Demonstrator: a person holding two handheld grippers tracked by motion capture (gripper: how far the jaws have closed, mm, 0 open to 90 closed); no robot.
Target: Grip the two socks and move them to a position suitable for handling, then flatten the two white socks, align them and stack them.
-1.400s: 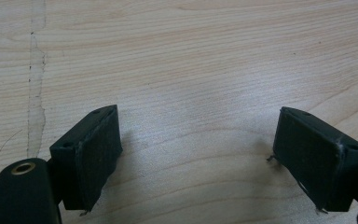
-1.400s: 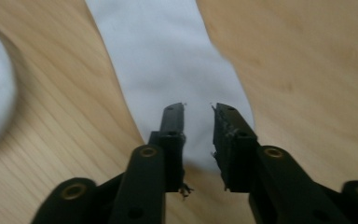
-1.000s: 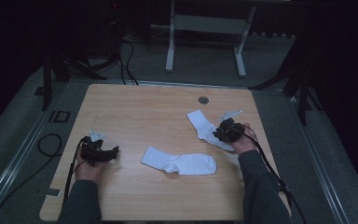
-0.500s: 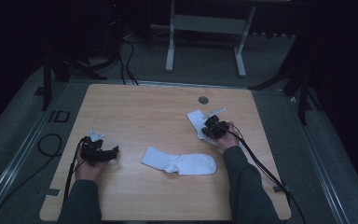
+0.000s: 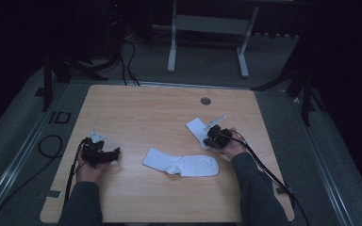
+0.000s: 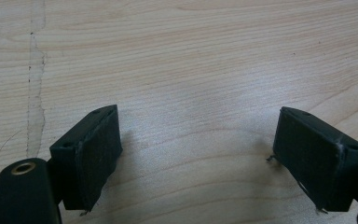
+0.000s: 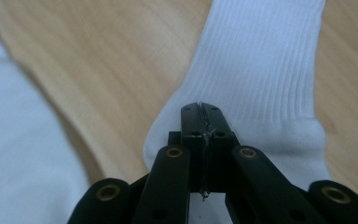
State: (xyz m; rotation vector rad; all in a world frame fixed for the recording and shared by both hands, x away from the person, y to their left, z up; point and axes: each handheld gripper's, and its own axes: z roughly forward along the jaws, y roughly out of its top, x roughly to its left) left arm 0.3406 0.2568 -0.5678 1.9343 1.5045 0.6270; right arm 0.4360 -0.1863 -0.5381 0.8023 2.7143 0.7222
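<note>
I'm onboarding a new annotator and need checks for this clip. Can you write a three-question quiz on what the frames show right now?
1. True or false: the left gripper has its jaws spread over bare table.
2. How many white socks lie on the table?
3. The right gripper stands: A) wide open above the round grommet; B) with jaws together over the far sock; C) lifted well clear of the table.

Key
1. True: nothing but wood grain shows between the jaws.
2. Two: the far sock by the right gripper and the near sock at the middle.
3. B. Whether fabric is pinched cannot be told.
</note>
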